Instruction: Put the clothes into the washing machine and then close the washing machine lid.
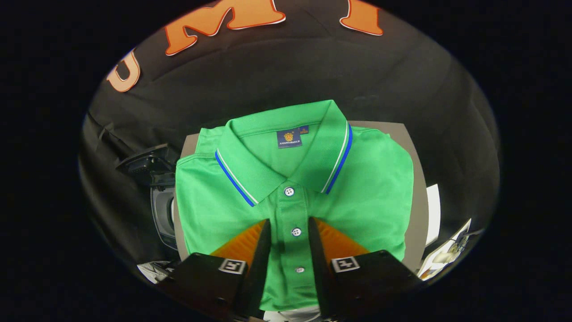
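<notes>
My tongs [289, 232] are released, their two fingers spread on either side of the button strip of a folded green polo shirt [357, 188]. The shirt lies flat on a grey counter [415, 179], collar pointing away from me, neatly folded so I can likely pinch it at the middle. I judge the grab not yet made; nothing is gripped.

Gripper-mounted fisheye looks steeply down, close over folded shirt [292, 197]; booth wall beyond.
</notes>
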A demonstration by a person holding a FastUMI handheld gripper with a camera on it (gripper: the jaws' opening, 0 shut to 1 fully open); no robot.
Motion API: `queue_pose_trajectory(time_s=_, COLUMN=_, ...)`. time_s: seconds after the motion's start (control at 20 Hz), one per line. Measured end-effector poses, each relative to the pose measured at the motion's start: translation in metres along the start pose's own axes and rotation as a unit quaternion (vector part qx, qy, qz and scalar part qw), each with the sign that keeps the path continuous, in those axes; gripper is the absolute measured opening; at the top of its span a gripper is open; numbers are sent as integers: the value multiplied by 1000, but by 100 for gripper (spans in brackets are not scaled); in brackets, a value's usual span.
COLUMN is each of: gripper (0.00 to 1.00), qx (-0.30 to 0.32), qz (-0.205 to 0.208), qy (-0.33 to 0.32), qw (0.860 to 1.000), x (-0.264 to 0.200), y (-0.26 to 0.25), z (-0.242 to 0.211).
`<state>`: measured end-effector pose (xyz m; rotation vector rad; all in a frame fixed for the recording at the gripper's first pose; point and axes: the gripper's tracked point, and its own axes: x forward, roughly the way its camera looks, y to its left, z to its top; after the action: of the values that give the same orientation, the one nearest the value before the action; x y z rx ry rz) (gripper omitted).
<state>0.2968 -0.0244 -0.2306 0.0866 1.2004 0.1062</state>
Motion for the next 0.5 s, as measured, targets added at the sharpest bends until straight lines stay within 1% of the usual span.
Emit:
queue_pose_trajectory(time_s=0.05, gripper=43, qx=4, qz=8, qy=1, qw=1000, x=-4, y=3, z=1)
queue_pose_trajectory(time_s=0.15, gripper=20, qx=4, qz=4, qy=-2, qw=1000, x=-4, y=6, z=2)
queue_pose_trajectory(time_s=0.3, gripper=20, qx=8, qz=6, qy=-5, qw=1000, x=-2, y=7, z=0)
queue_pose_trajectory(time_s=0.35, gripper=20, qx=9, qz=13, qy=-11, qw=1000, x=0, y=9, z=1)
queue_pose_trajectory(time_s=0.45, gripper=9, qx=11, qz=16, qy=-33, qw=999, x=-4, y=8, z=5)
queue_pose_trajectory(time_s=0.5, gripper=9, qx=4, qz=16, qy=-40, qw=999, x=-3, y=8, z=1)
